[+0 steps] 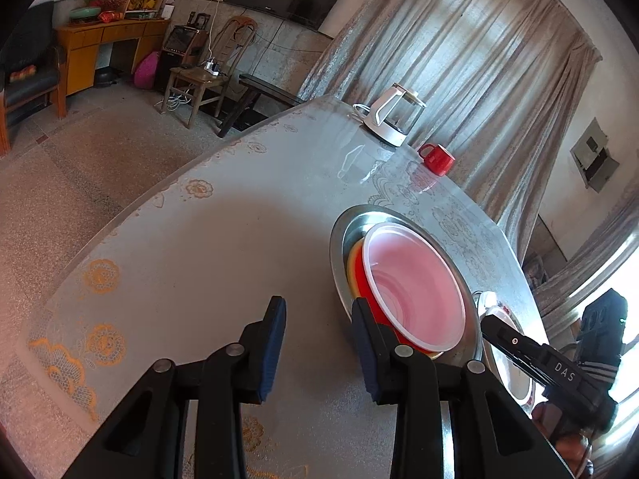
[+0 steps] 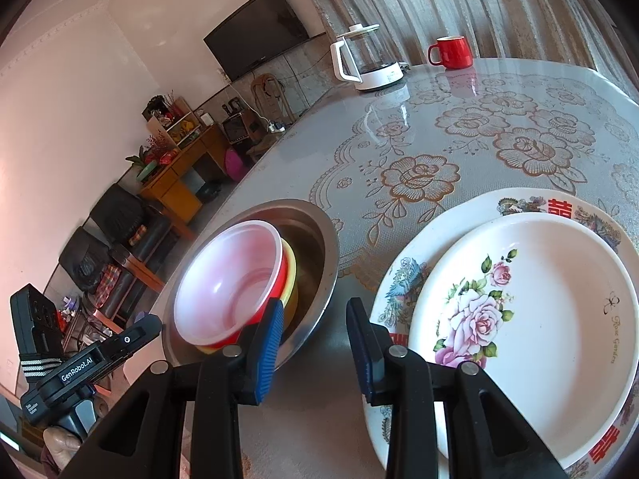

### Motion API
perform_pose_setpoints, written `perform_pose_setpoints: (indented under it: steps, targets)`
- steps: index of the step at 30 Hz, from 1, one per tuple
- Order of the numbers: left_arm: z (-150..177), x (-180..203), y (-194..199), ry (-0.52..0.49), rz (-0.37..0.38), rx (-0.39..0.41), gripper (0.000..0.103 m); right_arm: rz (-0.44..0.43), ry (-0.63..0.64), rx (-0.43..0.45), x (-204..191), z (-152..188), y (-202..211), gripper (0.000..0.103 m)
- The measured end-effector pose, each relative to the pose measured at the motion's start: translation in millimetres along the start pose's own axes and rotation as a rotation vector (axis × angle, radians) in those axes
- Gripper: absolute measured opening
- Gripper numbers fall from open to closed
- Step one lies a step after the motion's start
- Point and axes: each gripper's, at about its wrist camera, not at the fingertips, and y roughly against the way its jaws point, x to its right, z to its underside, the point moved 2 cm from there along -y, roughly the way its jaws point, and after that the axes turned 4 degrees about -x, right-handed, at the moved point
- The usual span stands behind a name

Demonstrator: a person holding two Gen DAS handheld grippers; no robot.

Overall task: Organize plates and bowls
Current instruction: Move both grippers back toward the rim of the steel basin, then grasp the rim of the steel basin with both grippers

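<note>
Near the bottom of both views, the left gripper (image 1: 319,319) and right gripper (image 2: 315,321) hang with jaws parted, nothing between them. Just beyond, at the centre of the frame, the nested plastic bowls (image 2: 227,283) sit tilted inside the steel bowl (image 2: 319,235); at lower right the rose plate (image 2: 539,299) lies on the patterned plate (image 2: 403,275). A careless pinch could tip the leaning bowls or skid the steel bowl across the table (image 2: 359,151). Farther, at the top of the frame, the kettle (image 2: 367,60) and red mug (image 2: 451,52) look clear of trouble.

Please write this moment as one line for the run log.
left claw: open, empty | right claw: open, empty | red bowl: nested in steel basin | rose plate: on patterned plate
</note>
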Motion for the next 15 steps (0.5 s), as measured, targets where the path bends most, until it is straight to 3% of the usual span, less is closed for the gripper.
perform_pose_setpoints:
  steps: [11, 15]
  targets:
    - [-22, 5, -22, -0.03, 0.029, -0.03, 0.029, 0.047, 0.041, -0.037, -5, -18, -18, 0.032]
    - [-25, 8, -37, -0.054, 0.028, -0.061, 0.023, 0.062, 0.066, -0.061, -9, -20, -28, 0.032]
